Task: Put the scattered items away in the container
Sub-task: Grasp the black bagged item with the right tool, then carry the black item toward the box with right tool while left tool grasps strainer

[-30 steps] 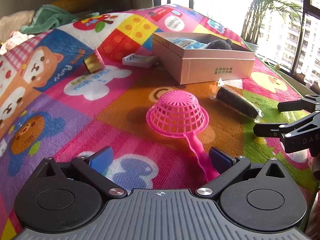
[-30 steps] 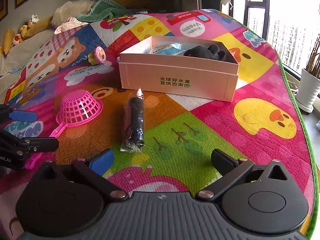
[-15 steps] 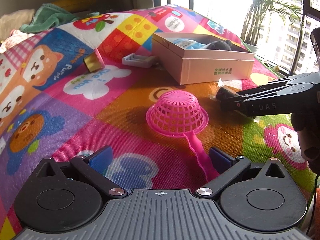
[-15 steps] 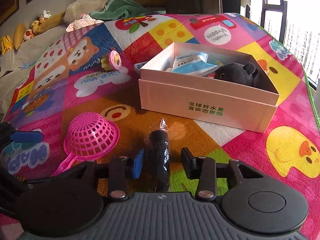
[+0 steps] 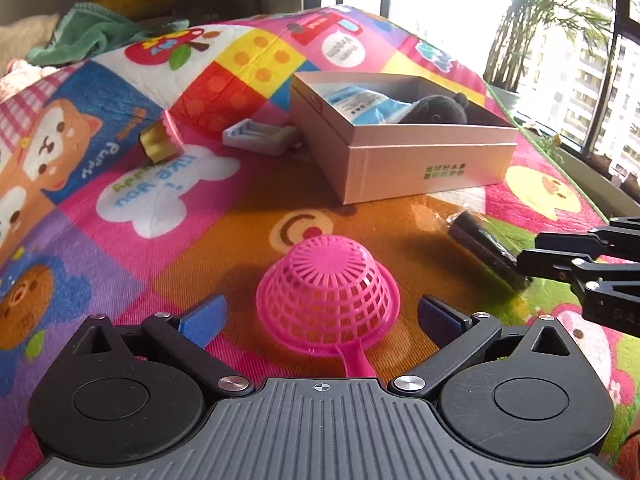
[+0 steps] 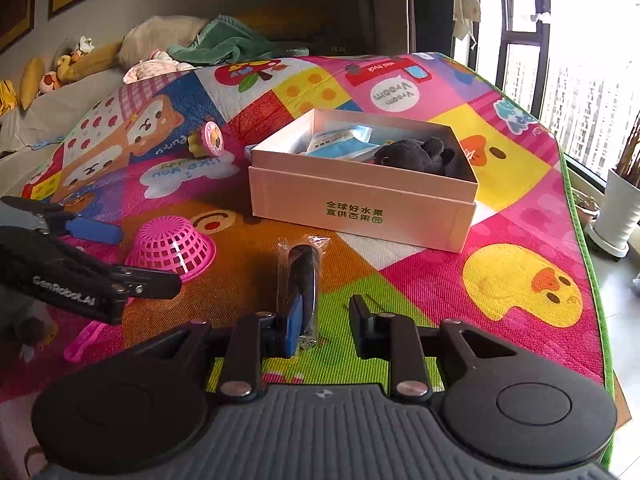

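On the colourful play mat point(image 6: 432, 280) we see the scattered things and the pale pink box point(image 6: 360, 208) that serves as the container. In the right wrist view the box sits at about twelve o'clock from the right gripper point(image 6: 324, 316), open-topped, with a blue-and-white packet point(image 6: 340, 142) and a dark plush toy point(image 6: 420, 156) already inside.

Our right gripper has just been closing. Its jaws stand narrow, and the black object in clear wrap point(image 6: 302, 276) lies between them at its near end. The blue pad touches the wrap on the left side, while a gap shows on the right, so we cannot tell whether the grip is firm. From the left wrist view the same wrapped object point(image 5: 484, 248) shows at about two o'clock, with the right gripper point(image 5: 524, 258) at its end.

Our left gripper point(image 5: 320, 316) has its jaws wide apart and holds nothing. The pink strainer point(image 5: 328, 300) lies upside down on the mat between the two fingers, its handle pointing back toward six o'clock, and the pads stand clear of it.

Farther off, at about eleven o'clock in the left view, a gold-and-pink small item point(image 5: 160, 144) lies on the mat, and a grey tray-like piece point(image 5: 256, 136) rests just beside the box's left wall.
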Tool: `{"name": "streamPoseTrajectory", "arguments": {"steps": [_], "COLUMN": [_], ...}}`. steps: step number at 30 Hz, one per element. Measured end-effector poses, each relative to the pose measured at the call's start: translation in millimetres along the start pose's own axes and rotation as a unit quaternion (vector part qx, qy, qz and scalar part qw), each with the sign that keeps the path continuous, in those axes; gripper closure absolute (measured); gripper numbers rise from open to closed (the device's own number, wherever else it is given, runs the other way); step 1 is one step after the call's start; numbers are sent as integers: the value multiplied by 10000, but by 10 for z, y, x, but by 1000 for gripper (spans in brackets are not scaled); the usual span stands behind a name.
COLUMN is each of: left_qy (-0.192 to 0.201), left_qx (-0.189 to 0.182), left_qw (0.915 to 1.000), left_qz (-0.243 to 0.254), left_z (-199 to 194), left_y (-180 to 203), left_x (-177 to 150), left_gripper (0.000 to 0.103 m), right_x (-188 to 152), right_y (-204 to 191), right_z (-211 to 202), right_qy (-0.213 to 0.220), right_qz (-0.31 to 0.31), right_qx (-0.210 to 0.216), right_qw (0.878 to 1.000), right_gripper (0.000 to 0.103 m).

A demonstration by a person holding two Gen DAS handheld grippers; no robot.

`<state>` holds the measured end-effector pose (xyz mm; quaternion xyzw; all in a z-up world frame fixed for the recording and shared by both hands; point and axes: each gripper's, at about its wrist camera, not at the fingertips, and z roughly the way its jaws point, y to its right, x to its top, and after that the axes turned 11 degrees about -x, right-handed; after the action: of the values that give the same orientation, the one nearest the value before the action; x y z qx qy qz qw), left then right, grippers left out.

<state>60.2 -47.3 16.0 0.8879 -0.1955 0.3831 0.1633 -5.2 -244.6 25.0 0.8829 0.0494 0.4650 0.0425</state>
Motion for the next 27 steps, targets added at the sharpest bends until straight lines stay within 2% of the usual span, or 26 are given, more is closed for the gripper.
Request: {"name": "streamPoseTrajectory", "arguments": {"steps": [5,7,9,11,13,15,17,20,27], "left_qy": [-86,-142,-117,-85,-9,24,46,52,69], "left_qx": [119,116,124,124,109,112,109,104,77], "left_qw": [9998,9998,9998,9998,9999,9999,9999,9999,9999], "left_qz": [107,81,109,110,115,108,107,105,96], "left_z": [102,125,122,107,95,89,88,86,84], "left_y": [41,28,23,19,10,12,11,12,5], "left_x": [44,29,-7,-30,-59,-69,-75,-79,-81], "left_gripper": [0,0,0,0,0,0,0,0,0], "right_x": [-5,-7,-3,-11,-23,-41,-50,-2,157], "right_y": [4,1,9,-1,-43,-112,-172,-210,-296], "right_z": [15,35,59,85,106,138,169,199,389], "right_qy": [45,81,39,-28,-112,-189,-190,-221,-267], "right_qz": [-26,-41,-6,17,-11,-81,-151,-206,-309], "right_qx": [34,-26,-15,73,186,261,263,323,321], "right_qw": [10000,10000,10000,10000,9998,9994,9994,9990,9987], "right_gripper": [76,66,50,48,49,56,59,74,75]}}
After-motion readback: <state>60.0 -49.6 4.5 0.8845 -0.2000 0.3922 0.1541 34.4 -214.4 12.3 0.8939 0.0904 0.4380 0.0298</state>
